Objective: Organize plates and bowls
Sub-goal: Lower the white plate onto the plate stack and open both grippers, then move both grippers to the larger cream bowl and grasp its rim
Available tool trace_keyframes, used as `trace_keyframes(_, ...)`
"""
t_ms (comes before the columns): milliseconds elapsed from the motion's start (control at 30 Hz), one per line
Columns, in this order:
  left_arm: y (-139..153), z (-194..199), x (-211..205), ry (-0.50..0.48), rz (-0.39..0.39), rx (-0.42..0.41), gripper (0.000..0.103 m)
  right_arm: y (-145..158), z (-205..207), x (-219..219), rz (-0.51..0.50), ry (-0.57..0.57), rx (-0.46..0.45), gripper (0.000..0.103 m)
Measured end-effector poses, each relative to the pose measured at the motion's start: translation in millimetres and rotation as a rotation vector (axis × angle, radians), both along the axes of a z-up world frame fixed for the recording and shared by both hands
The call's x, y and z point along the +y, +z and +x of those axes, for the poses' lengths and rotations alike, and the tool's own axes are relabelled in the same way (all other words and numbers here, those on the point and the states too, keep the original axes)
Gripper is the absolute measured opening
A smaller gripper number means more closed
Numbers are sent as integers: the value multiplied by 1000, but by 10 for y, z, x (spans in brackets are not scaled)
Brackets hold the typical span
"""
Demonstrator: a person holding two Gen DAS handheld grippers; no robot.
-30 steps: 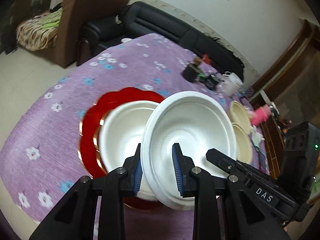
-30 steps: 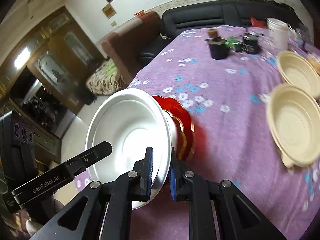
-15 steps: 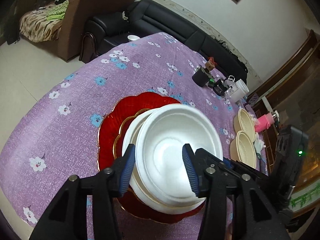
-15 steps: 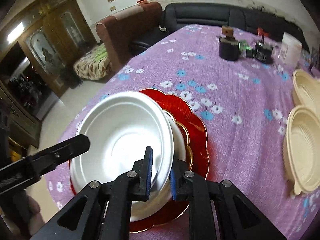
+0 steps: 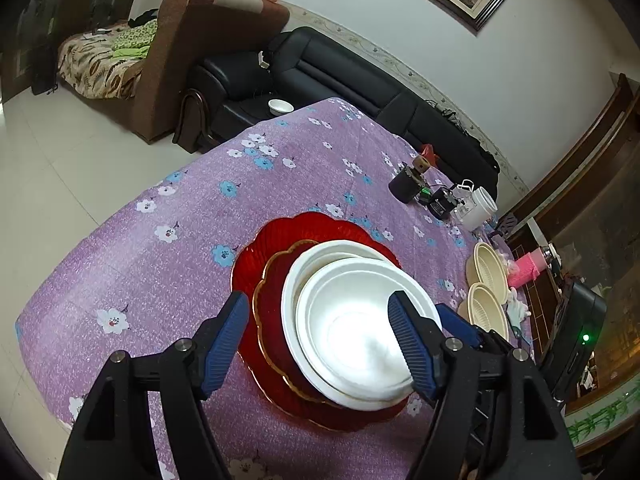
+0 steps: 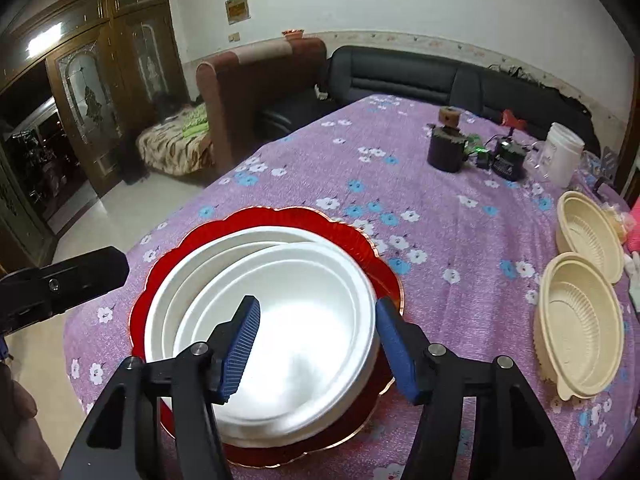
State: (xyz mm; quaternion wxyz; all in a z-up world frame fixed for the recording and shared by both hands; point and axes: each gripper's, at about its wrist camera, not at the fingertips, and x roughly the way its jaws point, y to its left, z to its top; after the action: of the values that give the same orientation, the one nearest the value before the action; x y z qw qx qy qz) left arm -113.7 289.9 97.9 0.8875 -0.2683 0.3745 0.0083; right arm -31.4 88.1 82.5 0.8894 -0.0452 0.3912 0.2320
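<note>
Both my tools are letting go over a purple flowered worktop point(image 6: 420, 208): the left tool point(image 5: 320, 344) has its blue pads spreading apart, clear of the white bowl point(image 5: 356, 332) that sits between and just ahead of them, and the right tool point(image 6: 316, 348) is likewise widening its jaws, one pad over the bowl's basin point(image 6: 288, 320), the other just outside its rim, neither pressing on it. That bowl rests nested, slightly off-centre, in a larger white bowl point(image 6: 188, 276), which sits on stacked red gold-edged plates point(image 6: 352, 240). Well off to the right of my right tool lie two cream bowls point(image 6: 580, 320) side by side; farther ahead stand a dark cup point(image 6: 446, 152) and a white jar point(image 6: 562, 154).
</note>
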Motion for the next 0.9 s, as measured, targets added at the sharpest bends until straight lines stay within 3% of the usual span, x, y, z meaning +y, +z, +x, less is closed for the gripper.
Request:
trace_keyframes(167, 51, -42, -85, -11, 32, -9, 72, 98, -74, -204, 51, -56, -26, 65)
trace_keyframes(333, 62, -66, -124, -10, 37, -8, 72, 136, -109, -506, 29, -214, -72, 65)
trace_keyframes(533, 57, -68, -213, -29, 39, 0, 72, -69, -46, -466, -9, -171, 17, 65)
trace_keyframes(633, 77, -95, -239, -30, 59, 1, 72, -64, -90, -435, -1, -153, 8, 65)
trace_keyframes(733, 89, -102, -302, -31, 104, 7, 73, 11, -122, -498, 22, -168, -20, 67)
trace_keyframes(900, 112, -84, -669, -51, 305, 19, 81, 45, -201, -739, 83, -217, -14, 70)
